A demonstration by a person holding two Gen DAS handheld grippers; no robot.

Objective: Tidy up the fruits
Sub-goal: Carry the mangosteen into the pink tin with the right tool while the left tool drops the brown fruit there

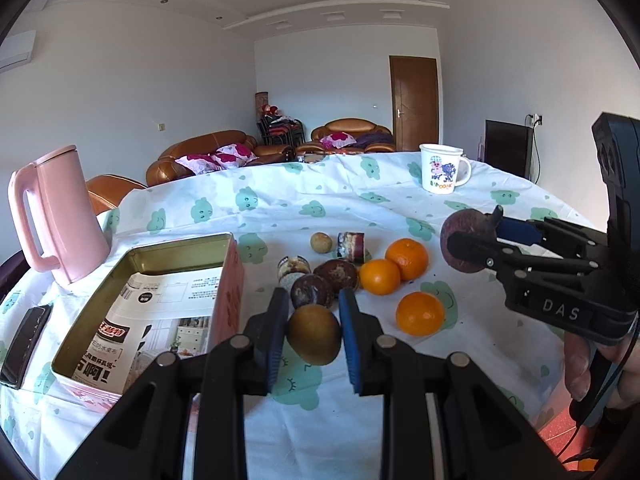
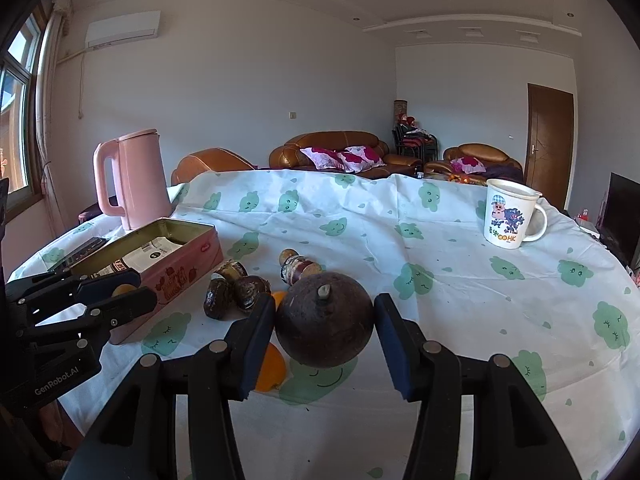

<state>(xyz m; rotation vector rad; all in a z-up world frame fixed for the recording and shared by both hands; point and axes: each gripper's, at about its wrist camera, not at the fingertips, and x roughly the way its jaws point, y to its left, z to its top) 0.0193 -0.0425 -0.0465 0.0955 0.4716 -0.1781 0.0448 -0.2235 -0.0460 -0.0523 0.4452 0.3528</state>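
Living room behind: leather sofas, wooden door. Table [image 1: 360,196] draped in thin creased cloth, green cloud print. Left tongs [image 1: 314,330] clamped on smooth olive-brown oval fruit [image 1: 314,334], held just right of open pink tin [image 1: 224,280], likely bound for it; tin paper-lined, otherwise empty. Right tongs [image 2: 324,328] clamped on big round dark-purple fruit [image 2: 324,320], matte skin, stubby stem up, lifted clear of table. Three glossy oranges [image 1: 380,276], dark wrinkled fruits [image 1: 336,274] clustered on cloth, awaiting sorting. Pink kettle [image 1: 56,216], cartoon mug [image 1: 440,174] stood apart.
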